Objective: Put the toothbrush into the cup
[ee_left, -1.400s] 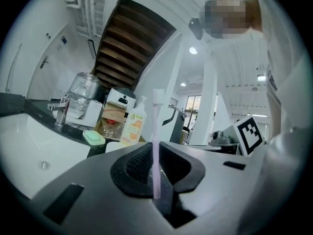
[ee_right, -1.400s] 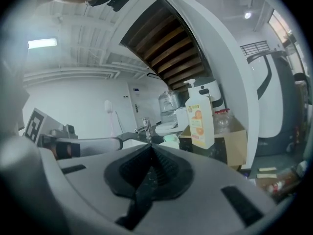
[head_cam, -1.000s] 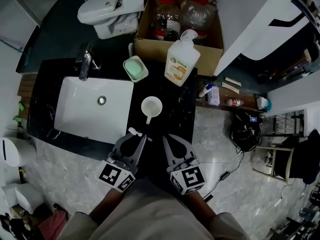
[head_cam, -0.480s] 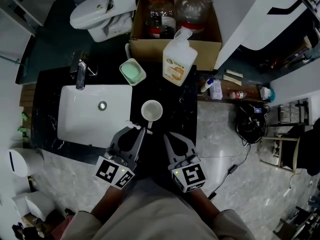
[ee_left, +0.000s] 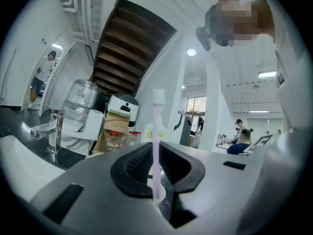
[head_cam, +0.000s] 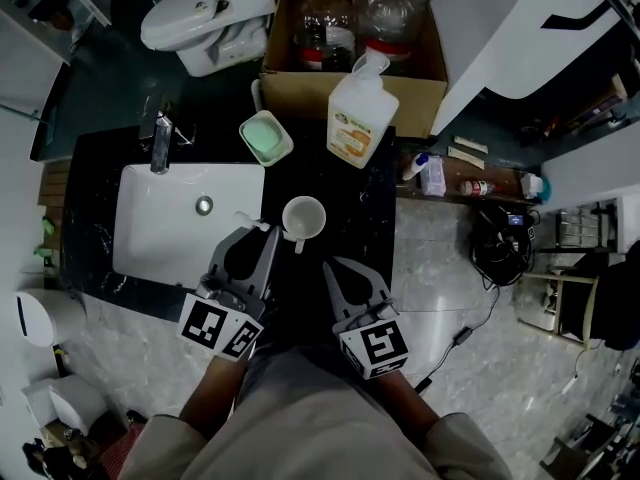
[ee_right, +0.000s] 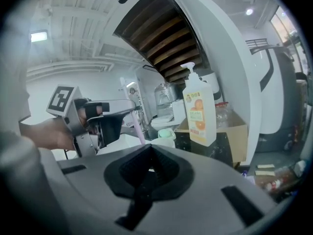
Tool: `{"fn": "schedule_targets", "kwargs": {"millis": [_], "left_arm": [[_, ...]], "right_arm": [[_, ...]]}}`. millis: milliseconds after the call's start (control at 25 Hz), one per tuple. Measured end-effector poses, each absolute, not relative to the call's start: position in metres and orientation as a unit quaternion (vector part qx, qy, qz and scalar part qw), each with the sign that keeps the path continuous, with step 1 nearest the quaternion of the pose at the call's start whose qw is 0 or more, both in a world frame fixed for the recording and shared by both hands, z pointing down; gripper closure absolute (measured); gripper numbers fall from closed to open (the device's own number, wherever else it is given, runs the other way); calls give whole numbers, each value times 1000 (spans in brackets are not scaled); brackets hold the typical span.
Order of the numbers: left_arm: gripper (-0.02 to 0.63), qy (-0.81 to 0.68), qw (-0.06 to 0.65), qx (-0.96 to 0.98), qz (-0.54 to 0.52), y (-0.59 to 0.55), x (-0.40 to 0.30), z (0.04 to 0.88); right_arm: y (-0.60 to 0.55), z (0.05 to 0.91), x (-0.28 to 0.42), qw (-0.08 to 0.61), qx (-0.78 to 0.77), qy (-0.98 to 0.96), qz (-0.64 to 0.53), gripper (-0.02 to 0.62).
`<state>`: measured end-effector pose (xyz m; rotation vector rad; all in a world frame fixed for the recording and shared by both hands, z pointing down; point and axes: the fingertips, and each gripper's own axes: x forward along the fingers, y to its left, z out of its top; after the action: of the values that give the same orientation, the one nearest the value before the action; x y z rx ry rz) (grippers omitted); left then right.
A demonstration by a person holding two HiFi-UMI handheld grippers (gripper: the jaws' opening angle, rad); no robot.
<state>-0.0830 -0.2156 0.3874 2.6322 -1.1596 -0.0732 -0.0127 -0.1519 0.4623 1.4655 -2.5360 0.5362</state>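
A pale pink toothbrush [ee_left: 157,146] stands upright between the jaws of my left gripper [ee_left: 157,156], bristles [ee_left: 158,96] at the top. That gripper is shut on its handle. From above, the left gripper [head_cam: 267,234] sits just left of the white cup [head_cam: 303,218], and the toothbrush head [head_cam: 250,220] pokes out beside the handle side of the cup. The cup stands upright on the black counter [head_cam: 345,213]. My right gripper [head_cam: 333,268] hangs below the cup, shut with nothing in it. The right gripper view shows the left gripper [ee_right: 100,121], the toothbrush [ee_right: 140,130] and the cup [ee_right: 164,142].
A white sink [head_cam: 185,228] with a faucet [head_cam: 160,138] fills the counter's left. A green soap dish [head_cam: 266,136] and an orange-labelled pump bottle [head_cam: 360,113] stand behind the cup. A cardboard box [head_cam: 350,83] of bottles and a toilet [head_cam: 195,23] lie beyond.
My left gripper has carried the toothbrush forward and up, from the counter's front edge to just beside the cup. The right gripper has stayed put.
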Motion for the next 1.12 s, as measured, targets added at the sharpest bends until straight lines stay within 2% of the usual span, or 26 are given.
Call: {"fn": "schedule_targets", "kwargs": {"millis": [1120], "left_arm": [[561,-411,133,902,6,-247,-66,424]], "right_arm": [[-163,468,1,91,496,-843,189,589]]}}
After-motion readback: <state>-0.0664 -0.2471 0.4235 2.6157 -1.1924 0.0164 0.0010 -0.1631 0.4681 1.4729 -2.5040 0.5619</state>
